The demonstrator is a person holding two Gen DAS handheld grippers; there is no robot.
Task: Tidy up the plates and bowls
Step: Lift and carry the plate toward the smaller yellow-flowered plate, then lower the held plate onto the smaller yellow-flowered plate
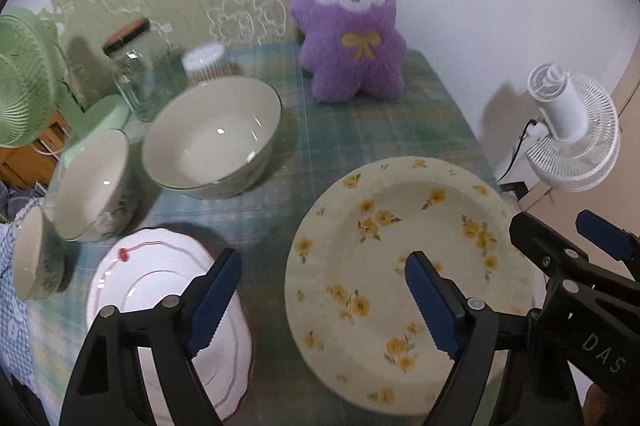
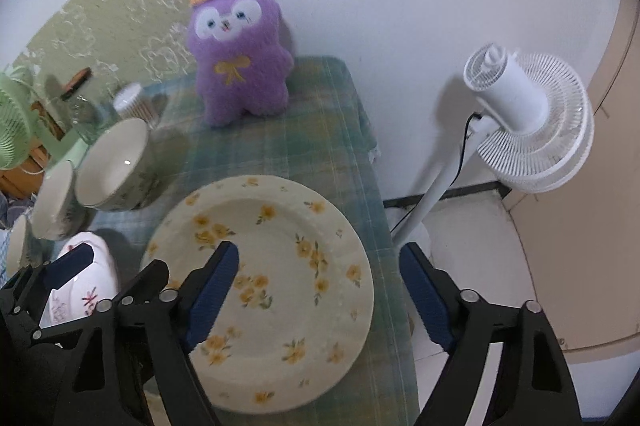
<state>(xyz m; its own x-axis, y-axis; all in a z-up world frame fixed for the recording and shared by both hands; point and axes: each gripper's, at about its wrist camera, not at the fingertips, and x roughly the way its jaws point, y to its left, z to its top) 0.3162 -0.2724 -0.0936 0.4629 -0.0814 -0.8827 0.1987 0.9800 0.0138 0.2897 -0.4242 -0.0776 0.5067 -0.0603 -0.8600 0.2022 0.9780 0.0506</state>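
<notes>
A cream plate with yellow flowers point(image 1: 400, 238) point(image 2: 280, 226) lies at the table's near right. A white plate with a red wavy rim point(image 1: 160, 282) point(image 2: 86, 282) lies to its left. A large bowl point(image 1: 212, 138) point(image 2: 114, 166), a mid bowl point(image 1: 92, 182) point(image 2: 54, 200) and a small bowl point(image 1: 30, 258) point(image 2: 16, 246) stand in a row on the left. My left gripper point(image 1: 324, 302) is open and empty, above the gap between the two plates. My right gripper point(image 2: 320, 294) is open and empty, over the flowered plate's right side; it also shows in the left wrist view point(image 1: 560, 238).
A purple plush toy point(image 1: 352, 30) point(image 2: 240, 54) stands at the table's far edge by the wall. A glass jar point(image 1: 132, 74) and a white-lidded container point(image 1: 204, 60) sit at the far left. A white fan point(image 2: 528, 122) stands beyond the right table edge; a green fan point(image 1: 20, 78) is left.
</notes>
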